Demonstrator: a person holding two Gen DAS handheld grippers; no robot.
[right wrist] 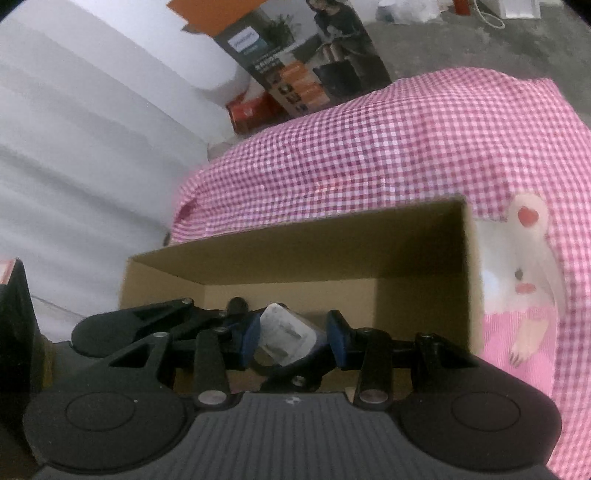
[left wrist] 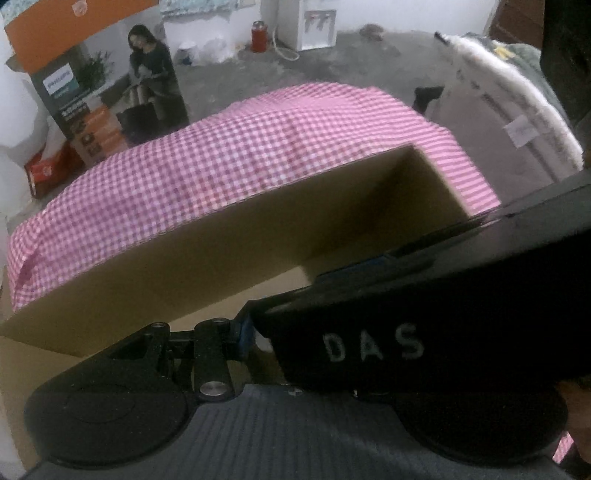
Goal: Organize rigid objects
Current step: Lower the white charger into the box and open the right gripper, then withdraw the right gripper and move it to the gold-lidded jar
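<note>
An open cardboard box (left wrist: 236,240) sits on a pink checked cloth (left wrist: 221,155); it also shows in the right wrist view (right wrist: 303,251). My right gripper (right wrist: 291,338) is inside the box with its blue pads on either side of a white and grey rectangular object (right wrist: 286,334). The pads look close to it; contact is unclear. My left gripper (left wrist: 258,332) is low over the box; only its left blue pad (left wrist: 244,334) shows. A black body marked DAS (left wrist: 406,332), the other gripper, covers its right side.
A tall printed carton (left wrist: 110,96) stands beyond the cloth, with a red pack (left wrist: 44,170) at its foot. A white wall (right wrist: 92,155) is on the left. A rabbit print (right wrist: 517,280) is on the cloth beside the box. A red bottle (left wrist: 258,35) stands on the grey floor.
</note>
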